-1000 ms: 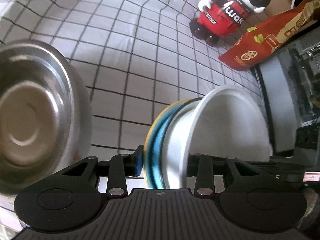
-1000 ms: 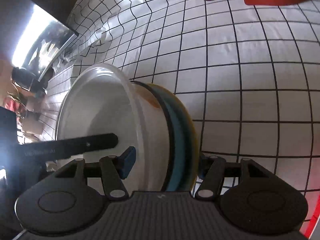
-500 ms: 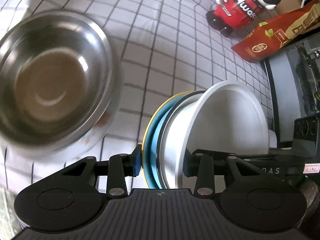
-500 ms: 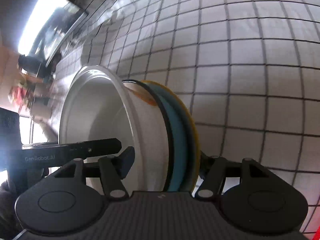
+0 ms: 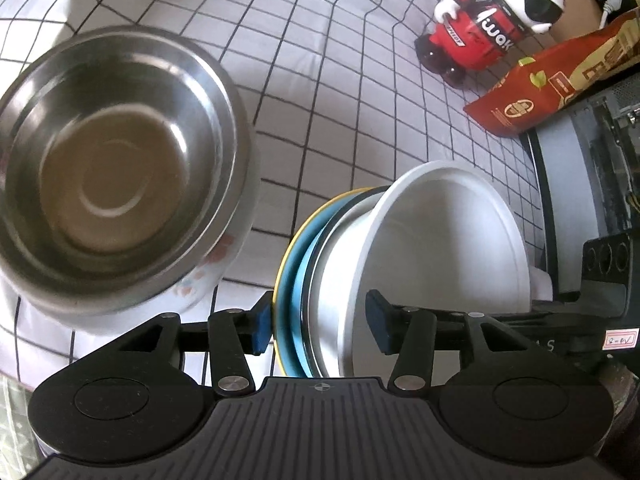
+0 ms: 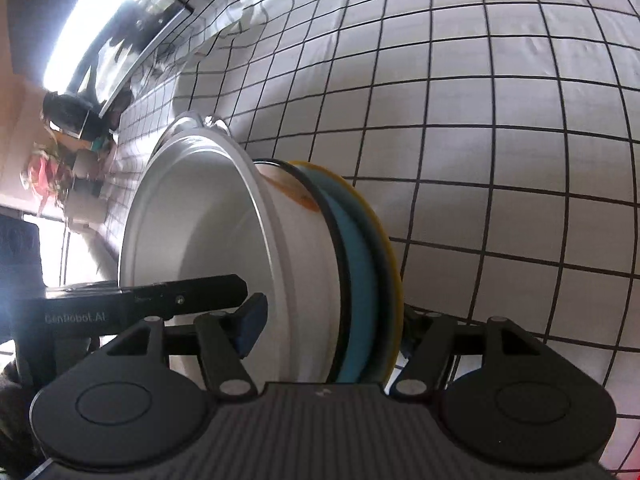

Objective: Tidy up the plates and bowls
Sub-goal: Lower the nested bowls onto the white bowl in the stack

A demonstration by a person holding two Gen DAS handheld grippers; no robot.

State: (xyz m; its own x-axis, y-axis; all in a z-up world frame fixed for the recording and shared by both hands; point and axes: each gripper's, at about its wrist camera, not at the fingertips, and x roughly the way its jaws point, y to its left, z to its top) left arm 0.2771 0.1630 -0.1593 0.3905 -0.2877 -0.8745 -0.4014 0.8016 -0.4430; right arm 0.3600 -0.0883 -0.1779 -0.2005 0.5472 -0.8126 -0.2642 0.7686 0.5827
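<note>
Left wrist view
- landmark: the nested stack (image 5: 360, 280) of a white bowl (image 5: 448, 240) on a blue plate (image 5: 298, 280) and a yellow plate (image 5: 320, 202), sitting right between the left gripper's (image 5: 320, 322) pads, tipped on edge over the checked cloth (image 5: 328, 92).
- fingers: left jaws are opening. The right-hand pad (image 5: 378, 324) stands clear inside the bowl's mouth, the left-hand one is at the yellow rim, and I can't tell if it's touching. So nothing is pinched on this side.
- steel bowl (image 5: 120, 168): just left of the stack, mouth up, empty.
- other stuff: toy robot (image 5: 492, 28) and red snack bag (image 5: 560, 80) well beyond the stack.

Right wrist view
- fingers: right gripper (image 6: 328, 324) jaws are opening too, with the stack between them. The near pad (image 6: 250, 324) is just off the bowl wall.
- key relation: the stack's axis runs across both sets of fingers, rims edge-on, so each gripper straddles it from an opposite side. I'd guess the steel bowl is where it goes next, and the left hand is nearer.
- hard to see: the far right-hand pad is hidden behind the yellow plate, and the stack's bottom edge is cut off by the gripper body, so I can't say if it rests on the cloth.
</note>
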